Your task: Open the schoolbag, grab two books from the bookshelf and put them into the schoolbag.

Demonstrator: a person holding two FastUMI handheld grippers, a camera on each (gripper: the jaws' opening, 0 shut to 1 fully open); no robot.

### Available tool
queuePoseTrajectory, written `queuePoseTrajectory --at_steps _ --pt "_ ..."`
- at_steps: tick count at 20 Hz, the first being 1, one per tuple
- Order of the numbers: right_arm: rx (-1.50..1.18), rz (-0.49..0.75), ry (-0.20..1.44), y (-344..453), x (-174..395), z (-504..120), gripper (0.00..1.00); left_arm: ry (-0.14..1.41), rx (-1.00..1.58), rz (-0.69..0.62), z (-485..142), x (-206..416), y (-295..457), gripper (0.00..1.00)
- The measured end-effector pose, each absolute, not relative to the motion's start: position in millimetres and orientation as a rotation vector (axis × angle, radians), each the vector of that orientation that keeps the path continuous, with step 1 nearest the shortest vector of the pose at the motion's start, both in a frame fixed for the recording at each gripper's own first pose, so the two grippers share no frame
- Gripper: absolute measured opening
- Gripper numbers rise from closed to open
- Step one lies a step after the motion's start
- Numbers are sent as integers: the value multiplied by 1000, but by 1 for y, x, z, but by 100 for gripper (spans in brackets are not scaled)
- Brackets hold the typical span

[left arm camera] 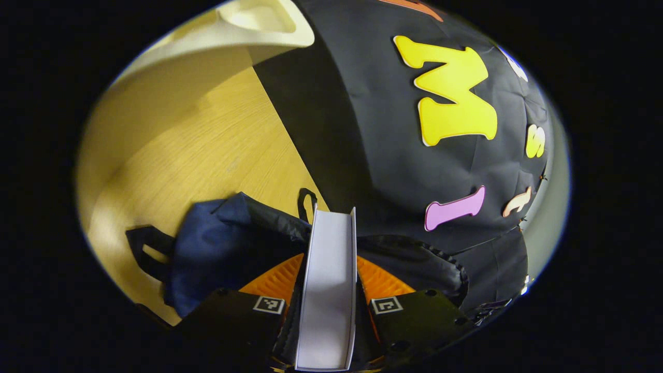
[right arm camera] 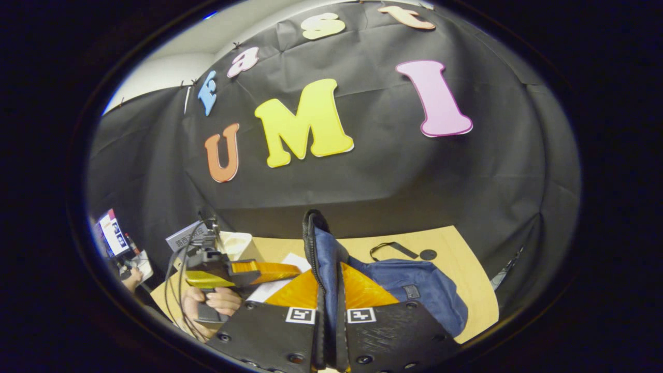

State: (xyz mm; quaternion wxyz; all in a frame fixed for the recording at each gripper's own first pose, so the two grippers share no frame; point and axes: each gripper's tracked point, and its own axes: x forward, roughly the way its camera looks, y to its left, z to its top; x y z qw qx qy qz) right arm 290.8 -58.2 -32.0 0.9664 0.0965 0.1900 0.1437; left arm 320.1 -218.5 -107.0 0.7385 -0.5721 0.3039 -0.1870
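In the left gripper view the left gripper (left arm camera: 328, 305) holds a book (left arm camera: 328, 290) between its two fingers; the fingers (left arm camera: 272, 282) press on the book's two covers, so the gap is only as wide as the book; the book stands on its edge with the white pages showing, and its far end points away from the camera; past the book lies the bag (left arm camera: 222, 243), blue with a black lining, on the wooden table (left arm camera: 207, 145); the book's far end is over the bag, where the dark top looks pulled apart, but I cannot tell if the book is inside yet; a black strap (left arm camera: 147, 248) sticks out from the bag to the left; a pale cream thing (left arm camera: 248, 26) sits at the far end of the table, and I cannot tell what it is. In the right gripper view the right gripper (right arm camera: 329, 305) pinches the bag's black edge (right arm camera: 313, 248) and holds it up; the fingers are close together with just that edge and its zip between them; the rest of the blue bag (right arm camera: 409, 290) lies on the table (right arm camera: 466, 269) to the right; to the left a hand (right arm camera: 215, 305) holds the other gripper (right arm camera: 269, 269), and the white book (right arm camera: 274, 285) is in it, just beside the raised edge; a small screen (right arm camera: 111, 233) is far off at the left.
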Motion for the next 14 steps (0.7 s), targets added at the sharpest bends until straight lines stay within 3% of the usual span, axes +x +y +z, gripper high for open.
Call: queuePoseTrajectory --at_steps 11,12,14 --pt "192 354 385 -35 282 -31 8 646 -1251 -486 -133 341 -308 47" --pt "202 357 386 -35 282 -33 8 643 -1259 -491 -136 341 -311 51" --pt "220 356 393 -34 281 -37 8 633 -1238 -487 -149 344 -317 46"
